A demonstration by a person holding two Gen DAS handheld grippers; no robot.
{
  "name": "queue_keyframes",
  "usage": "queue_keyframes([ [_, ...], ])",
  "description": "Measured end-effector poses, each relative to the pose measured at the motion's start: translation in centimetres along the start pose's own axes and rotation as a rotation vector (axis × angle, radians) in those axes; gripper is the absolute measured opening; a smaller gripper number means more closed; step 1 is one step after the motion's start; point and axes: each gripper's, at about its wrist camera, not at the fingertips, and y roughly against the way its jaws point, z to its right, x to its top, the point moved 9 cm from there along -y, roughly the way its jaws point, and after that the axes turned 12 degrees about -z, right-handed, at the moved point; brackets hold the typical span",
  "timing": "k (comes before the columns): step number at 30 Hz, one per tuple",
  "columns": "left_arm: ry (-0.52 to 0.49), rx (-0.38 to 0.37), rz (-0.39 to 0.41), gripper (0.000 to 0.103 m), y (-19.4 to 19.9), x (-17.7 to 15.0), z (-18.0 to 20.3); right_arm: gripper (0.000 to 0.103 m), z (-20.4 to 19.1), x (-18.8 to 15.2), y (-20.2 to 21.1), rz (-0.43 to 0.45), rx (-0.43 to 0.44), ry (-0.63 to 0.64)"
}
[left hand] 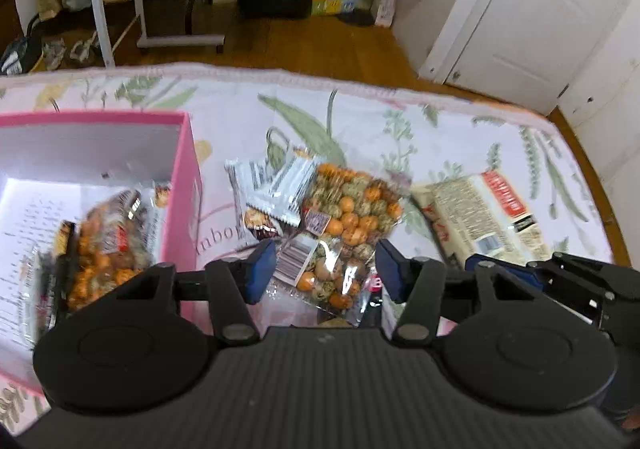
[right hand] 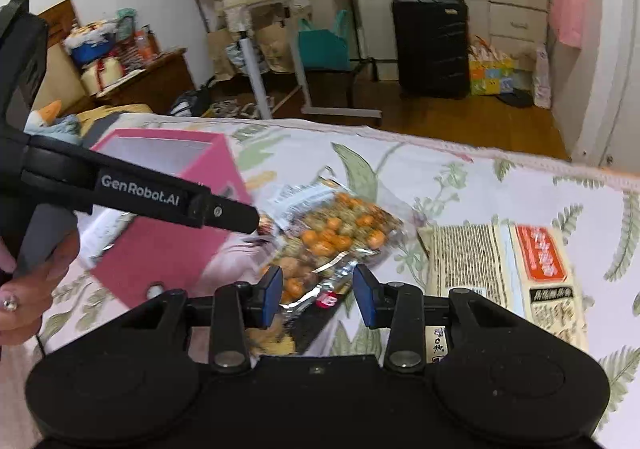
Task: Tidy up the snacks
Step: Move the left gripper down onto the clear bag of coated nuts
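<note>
One pink box (left hand: 182,185) stands on the bed, with one bag of orange and green coated nuts (left hand: 104,245) inside it. Outside lie two more such bags (left hand: 354,205), two small silver sachets (left hand: 276,185) and one large beige packet (left hand: 484,209)

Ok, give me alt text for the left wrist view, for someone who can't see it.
The open left gripper hovers over a clear bag of orange and green snacks on a floral cloth. A pink box at left holds another snack bag.
</note>
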Motion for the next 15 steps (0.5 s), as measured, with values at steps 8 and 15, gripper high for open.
queue_keyframes([
  [8,0.026,0.042,-0.057,0.048,-5.5,0.7,-0.9,0.044,0.1,-0.5,-4.7,-0.038,0.056,-0.012],
  [15,0.088,0.004,-0.099,0.055,-7.3,0.9,-2.1,0.044,0.6,-1.3,-6.5,-0.071,0.146,-0.094],
])
